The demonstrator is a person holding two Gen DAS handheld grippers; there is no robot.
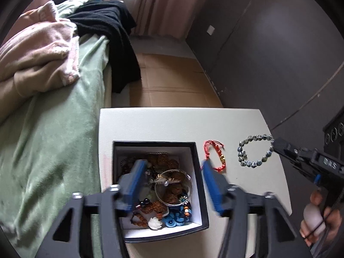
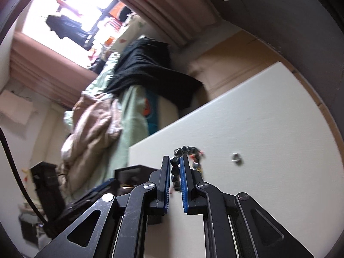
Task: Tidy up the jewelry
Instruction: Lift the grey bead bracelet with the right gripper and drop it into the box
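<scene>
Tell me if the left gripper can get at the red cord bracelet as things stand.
Probably yes. The left gripper is open and empty, its right finger beside the red cord bracelet, which lies uncovered on the white table outside the black box.

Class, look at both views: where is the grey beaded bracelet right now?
In the left wrist view the grey beaded bracelet is on the white table's right side, beside the red string bracelet, its far edge pinched by the right gripper.
</scene>
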